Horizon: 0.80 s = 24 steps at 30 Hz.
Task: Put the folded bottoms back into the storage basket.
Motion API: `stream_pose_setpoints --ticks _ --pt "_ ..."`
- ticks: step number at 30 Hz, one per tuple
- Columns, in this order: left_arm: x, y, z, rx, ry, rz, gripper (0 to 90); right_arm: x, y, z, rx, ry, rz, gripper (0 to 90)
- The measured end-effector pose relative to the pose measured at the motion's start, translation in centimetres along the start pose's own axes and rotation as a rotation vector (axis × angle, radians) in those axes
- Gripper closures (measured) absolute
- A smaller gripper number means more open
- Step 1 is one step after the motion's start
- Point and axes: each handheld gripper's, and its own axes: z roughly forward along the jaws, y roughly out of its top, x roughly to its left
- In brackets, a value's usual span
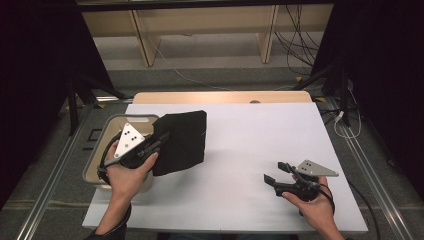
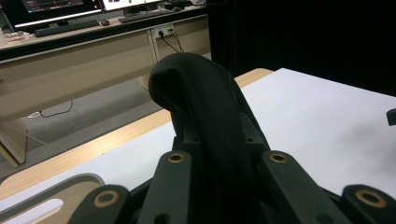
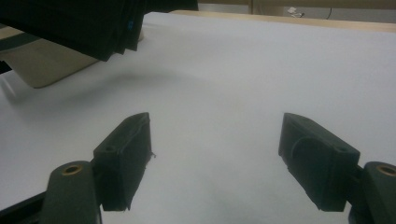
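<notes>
The black cloth (image 1: 181, 141) is folded and hangs in the air, up off the white desk (image 1: 250, 150). It sits at the left side, partly over the tan bin (image 1: 98, 155) at the desk's left edge. In the left gripper view the cloth (image 2: 205, 107) rises like a hump between the jaws.

The left tongs (image 1: 152, 145) are closed tight on one edge of the cloth and carry it. The right tongs (image 1: 276, 172) are wide open with nothing in them. They hover low over the bare desk, well apart from the cloth. In the right gripper view the gap between the right tongs (image 3: 215, 154) shows just white desk, with the cloth (image 3: 93, 28) far up at the top left.

To do this step well, I think the left hand should keep its grip firm so the folds do not slip open. It should lift the cloth clear of the bin rim, then set it down flat. The right tongs could help by catching the loose far corner.

A tiny blue speck shows on the cloth's edge, maybe a tag. It is too small to read. No words or brand names can be read anywhere.
</notes>
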Motion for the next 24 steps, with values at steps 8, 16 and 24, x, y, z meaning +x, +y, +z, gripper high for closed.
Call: stream_pose_setpoints --ticks 8,16,24 --pt "0.4 0.1 -0.3 -0.004 0.011 -0.004 78.7 0.0 0.0 0.0 0.000 0.000 0.000 26.3" --pt "0.8 0.3 -0.7 -0.014 0.025 -0.007 78.7 0.0 0.0 0.0 0.001 0.000 0.000 26.3" --pt "1.2 0.4 -1.0 -0.019 0.034 -0.012 78.7 0.0 0.0 0.1 -0.002 0.000 0.000 26.4"
